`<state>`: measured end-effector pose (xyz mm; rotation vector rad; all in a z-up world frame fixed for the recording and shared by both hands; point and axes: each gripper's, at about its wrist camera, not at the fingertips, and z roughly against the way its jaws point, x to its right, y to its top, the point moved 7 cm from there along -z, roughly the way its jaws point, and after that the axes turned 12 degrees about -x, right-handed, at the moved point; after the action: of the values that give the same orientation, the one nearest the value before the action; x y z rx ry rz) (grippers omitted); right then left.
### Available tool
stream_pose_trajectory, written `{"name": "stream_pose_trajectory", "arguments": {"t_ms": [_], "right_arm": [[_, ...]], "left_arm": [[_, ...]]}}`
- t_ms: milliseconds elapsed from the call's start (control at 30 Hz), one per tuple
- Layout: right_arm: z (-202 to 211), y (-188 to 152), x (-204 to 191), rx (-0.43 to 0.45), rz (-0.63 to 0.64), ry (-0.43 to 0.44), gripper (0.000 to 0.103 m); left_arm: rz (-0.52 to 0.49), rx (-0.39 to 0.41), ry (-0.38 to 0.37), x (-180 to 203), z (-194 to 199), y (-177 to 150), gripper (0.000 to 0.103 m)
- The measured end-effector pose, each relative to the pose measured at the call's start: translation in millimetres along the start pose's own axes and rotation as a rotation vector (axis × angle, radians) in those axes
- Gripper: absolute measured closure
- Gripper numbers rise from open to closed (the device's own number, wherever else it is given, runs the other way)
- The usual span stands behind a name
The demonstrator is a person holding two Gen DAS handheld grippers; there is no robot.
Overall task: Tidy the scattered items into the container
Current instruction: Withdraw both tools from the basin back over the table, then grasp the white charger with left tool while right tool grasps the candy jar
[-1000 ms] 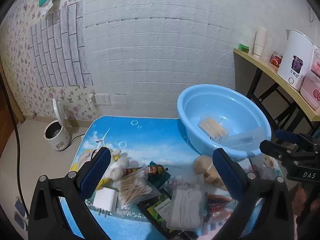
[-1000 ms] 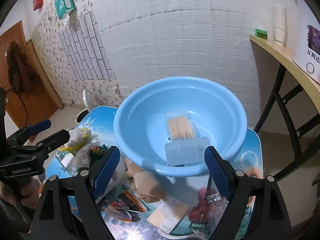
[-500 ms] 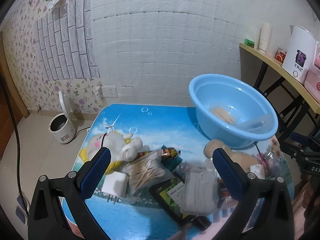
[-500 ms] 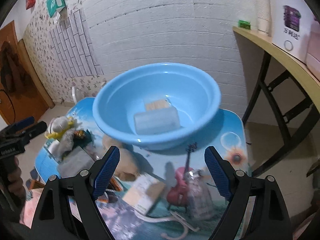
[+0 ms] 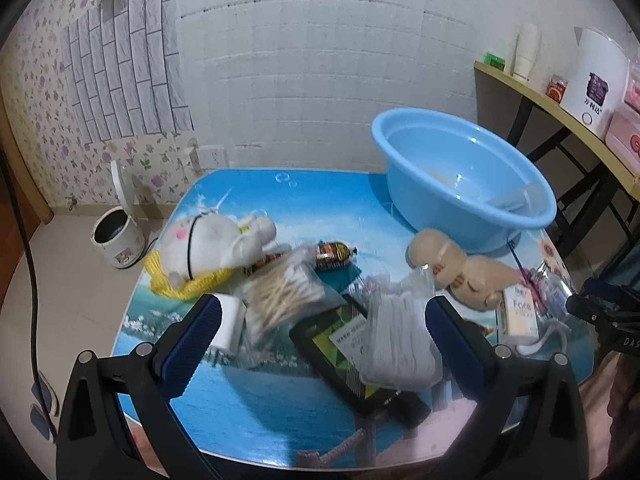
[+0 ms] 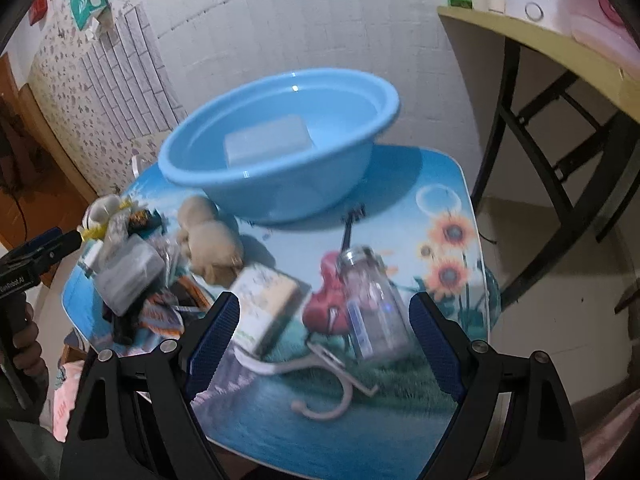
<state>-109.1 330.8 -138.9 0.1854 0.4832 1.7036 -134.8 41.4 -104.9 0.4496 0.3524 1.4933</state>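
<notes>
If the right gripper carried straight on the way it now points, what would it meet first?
Most likely the clear glass bottle lying on the table, which sits between the open right gripper fingers; the small box lies just left, though depth is uncertain.

A picture-printed blue table carries a blue basin, plush toys and scattered packets.

My left tongs and right tongs are black angular frames with silver screw heads, each finger faced with a ribbed blue pad; white lettering marks one body.
</notes>
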Motion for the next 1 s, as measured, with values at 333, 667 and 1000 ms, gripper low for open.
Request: {"name": "stream_pose_trajectory", "arguments": {"t_ms": [333,667,1000], "right_arm": [[-3.3,-17.0,10.5,-0.022,-0.007,-0.023,0.019],[-10.0,-16.4,20.2,-0.017,-0.03,-0.04,0.019],[-19.9,-7.9,32.7,-0.053,-0.047,-0.063,0.02]], "left_arm": [[0.027,-0.011,0.025,-13.1,-6.1,-11.9,0.0],[0.07,-0.025,0.087,-53.4,-10.2,-16.8,0.0],[0.148,-0.052,0.12,-92.6,-28.2,-19.5,0.0]]}}
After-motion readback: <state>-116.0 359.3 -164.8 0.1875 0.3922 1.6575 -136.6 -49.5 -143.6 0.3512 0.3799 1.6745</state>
